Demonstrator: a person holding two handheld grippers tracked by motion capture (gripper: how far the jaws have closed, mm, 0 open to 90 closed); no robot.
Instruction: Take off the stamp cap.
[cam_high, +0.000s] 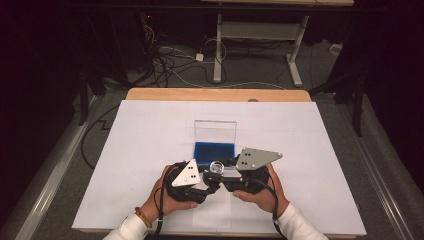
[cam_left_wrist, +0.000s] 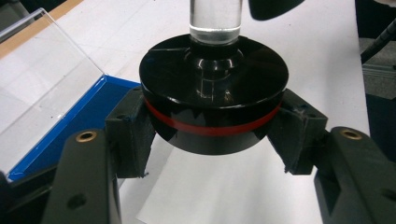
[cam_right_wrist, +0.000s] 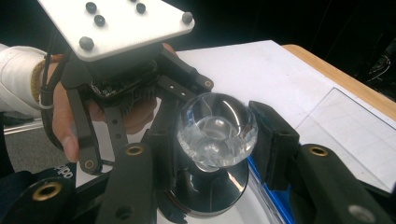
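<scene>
A round black disc (cam_left_wrist: 214, 93) with a red band carries a clear glass stem (cam_left_wrist: 215, 18) that ends in a faceted clear knob (cam_right_wrist: 217, 128). The piece (cam_high: 216, 167) is held above the white sheet, just in front of the blue box. My left gripper (cam_left_wrist: 212, 135) is shut on the disc, with its pads pressing on the rim from both sides. My right gripper (cam_right_wrist: 217, 135) is shut on the clear knob, and the black disc (cam_right_wrist: 210, 191) lies below it. In the high view the left gripper (cam_high: 211, 177) and right gripper (cam_high: 226, 171) meet at the piece.
A blue box (cam_high: 214, 151) with its clear lid (cam_high: 215, 131) standing up sits just beyond the grippers on the white sheet (cam_high: 150, 140). The box's blue wall (cam_left_wrist: 70, 126) is at the left of the left gripper view. The wooden table edge (cam_high: 215, 94) runs along the back.
</scene>
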